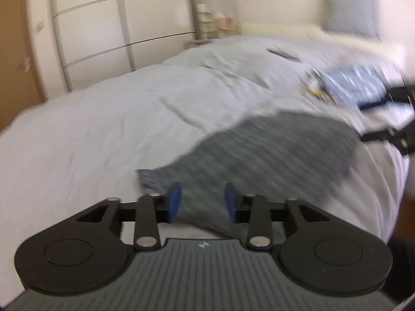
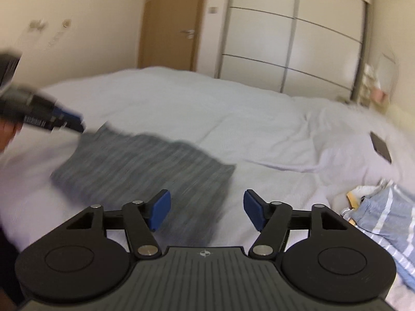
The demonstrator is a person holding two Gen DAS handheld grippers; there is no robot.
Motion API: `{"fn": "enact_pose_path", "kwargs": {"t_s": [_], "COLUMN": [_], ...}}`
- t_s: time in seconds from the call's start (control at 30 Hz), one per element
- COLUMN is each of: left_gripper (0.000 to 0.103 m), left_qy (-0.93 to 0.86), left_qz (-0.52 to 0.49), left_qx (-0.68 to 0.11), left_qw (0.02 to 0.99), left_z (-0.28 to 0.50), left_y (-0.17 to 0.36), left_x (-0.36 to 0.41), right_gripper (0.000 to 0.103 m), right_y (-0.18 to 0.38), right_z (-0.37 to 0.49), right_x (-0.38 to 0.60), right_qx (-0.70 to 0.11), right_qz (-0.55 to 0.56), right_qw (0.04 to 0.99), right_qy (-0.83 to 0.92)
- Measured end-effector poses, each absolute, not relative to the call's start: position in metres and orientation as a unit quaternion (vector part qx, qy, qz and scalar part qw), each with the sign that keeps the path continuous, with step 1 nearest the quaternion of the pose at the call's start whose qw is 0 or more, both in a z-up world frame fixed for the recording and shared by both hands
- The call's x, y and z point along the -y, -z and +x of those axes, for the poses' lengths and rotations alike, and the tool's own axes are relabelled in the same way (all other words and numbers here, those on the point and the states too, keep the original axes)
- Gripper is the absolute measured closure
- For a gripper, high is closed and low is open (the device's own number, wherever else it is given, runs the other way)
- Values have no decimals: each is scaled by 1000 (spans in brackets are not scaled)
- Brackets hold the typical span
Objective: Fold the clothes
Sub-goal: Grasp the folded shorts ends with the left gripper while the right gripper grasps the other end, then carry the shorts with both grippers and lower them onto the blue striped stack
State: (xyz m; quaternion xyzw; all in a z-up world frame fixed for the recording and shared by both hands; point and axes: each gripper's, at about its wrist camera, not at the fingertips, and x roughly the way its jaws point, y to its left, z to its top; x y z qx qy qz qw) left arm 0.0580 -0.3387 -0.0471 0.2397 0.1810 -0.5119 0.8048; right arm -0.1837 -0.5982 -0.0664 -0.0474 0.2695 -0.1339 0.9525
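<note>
A grey striped garment [image 1: 264,155] lies flat on the white bed [image 1: 103,129], blurred by motion. My left gripper [image 1: 202,202] hovers open over its near end, blue pads apart with nothing between them. In the right wrist view the same garment [image 2: 145,165] spreads across the bed [image 2: 207,108], and my right gripper [image 2: 206,210] is open above its near right edge. The left gripper [image 2: 70,121] shows there at the garment's far left corner; the right gripper's fingers [image 1: 384,114] appear at the left view's right edge.
A blue and white striped garment [image 2: 384,215] is piled at the bed's right side, also seen as a blurred pile [image 1: 355,85]. A dark flat object [image 2: 380,147] lies on the cover. A wardrobe [image 2: 293,39], a door [image 2: 176,23] and a pillow [image 1: 350,10] surround the bed.
</note>
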Motion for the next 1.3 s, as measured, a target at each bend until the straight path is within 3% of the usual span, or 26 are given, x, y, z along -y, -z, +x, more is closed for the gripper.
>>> {"fn": "enact_pose_path", "kwargs": {"t_s": [0.07,0.23,0.4,0.47,0.63,1.0,1.07,1.17,1.2,1.3], "left_gripper": [54,48,48,57,56,57,62,80,82,87], "left_qy": [520,506,470,462,448,453,458,465,468,475], "left_qz": [287,413,493,509,523,547,547,548,548,549], "left_qx": [-150,-43,30,35,43,42,45,51,52,58], "left_qw": [790,756,731,726,723,703,699,693,691,685], "left_z": [28,-39,-50,-45,-31,-15,-15,-14,-14,-13], "left_y": [56,96,129,136,146,150,144,135,131,122], "left_x": [341,349,376,389,403,418,416,413,412,409], "right_gripper": [35,31,25,25,26,46,51,65,71,77], "right_y": [72,87,110,119,150,180,185,184,179,160], "right_z": [-188,-195,-182,-172,-134,-93,-89,-82,-80,-78], "right_x": [580,546,518,510,498,537,539,542,542,538], "right_qx": [-283,-293,-300,-300,-297,-324,-329,-349,-355,-364], "right_qz": [-81,-157,-282,-335,-464,-567,-578,-554,-543,-521], "right_qw": [946,934,902,884,828,754,744,752,757,767], "right_qy": [134,134,129,125,107,75,68,70,73,85]}}
